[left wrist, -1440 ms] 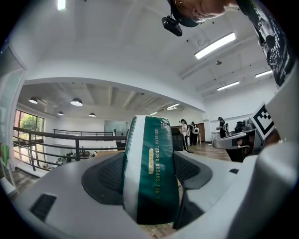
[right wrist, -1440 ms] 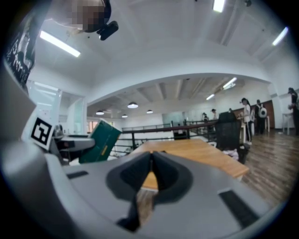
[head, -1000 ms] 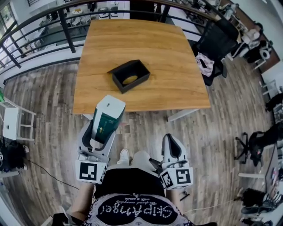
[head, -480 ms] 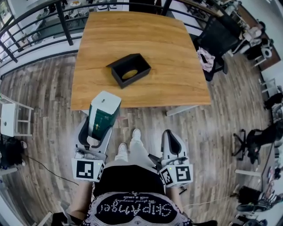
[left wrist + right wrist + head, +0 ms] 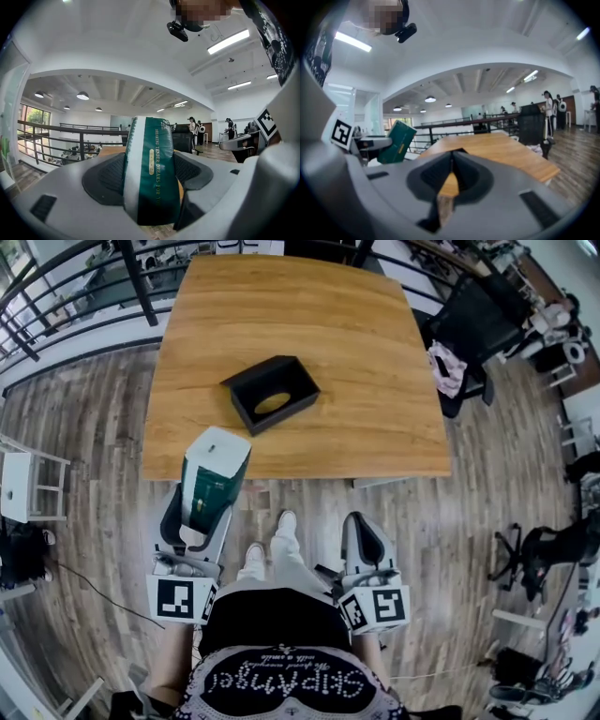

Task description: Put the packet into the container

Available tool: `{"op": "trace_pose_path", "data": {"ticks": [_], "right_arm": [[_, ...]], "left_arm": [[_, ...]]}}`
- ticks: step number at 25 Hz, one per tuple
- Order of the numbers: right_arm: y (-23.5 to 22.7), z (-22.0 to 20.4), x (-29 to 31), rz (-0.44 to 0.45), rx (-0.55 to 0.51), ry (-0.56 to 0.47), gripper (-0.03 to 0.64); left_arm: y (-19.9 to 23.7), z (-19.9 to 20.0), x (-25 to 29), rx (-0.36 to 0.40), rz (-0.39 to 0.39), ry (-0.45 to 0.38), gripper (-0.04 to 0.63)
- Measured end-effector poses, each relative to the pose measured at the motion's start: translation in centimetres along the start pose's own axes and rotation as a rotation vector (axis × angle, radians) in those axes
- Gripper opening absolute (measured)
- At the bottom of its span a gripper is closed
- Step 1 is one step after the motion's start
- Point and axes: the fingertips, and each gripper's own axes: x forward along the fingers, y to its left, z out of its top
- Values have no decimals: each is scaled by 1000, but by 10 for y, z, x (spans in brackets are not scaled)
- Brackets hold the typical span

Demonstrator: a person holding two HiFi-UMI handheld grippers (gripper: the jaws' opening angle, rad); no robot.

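Observation:
A green and white packet (image 5: 211,482) stands between the jaws of my left gripper (image 5: 195,521), held up in front of the table's near edge; the left gripper view shows it clamped upright as the packet (image 5: 152,176). The black open container (image 5: 272,395) sits on the wooden table (image 5: 375,352), left of centre, with something yellowish inside. My right gripper (image 5: 364,538) hangs low near the person's legs, its jaws together with nothing in them. In the right gripper view, the packet (image 5: 397,142) shows at the left.
A black railing (image 5: 84,287) runs along the table's left and far sides. A black office chair (image 5: 478,343) with a pink cloth stands at the table's right. A white stool (image 5: 23,486) is on the wooden floor at the left.
The person has stepped closer to the table; both grippers and the held packet keep the same pose, with the table and container now nearer in the head view.

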Motion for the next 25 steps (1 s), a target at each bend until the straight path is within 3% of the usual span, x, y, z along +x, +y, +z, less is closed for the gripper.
{"op": "trace_pose_path", "data": {"ticks": [14,25], "right_arm": [[-78,33,85,143,-20,-9,40],[-105,36,101,183,-8,-6,40]], "left_arm": [[-5,18,77,-59,178,-48,351],[-14,31,90,-38,244,-62,351]]}}
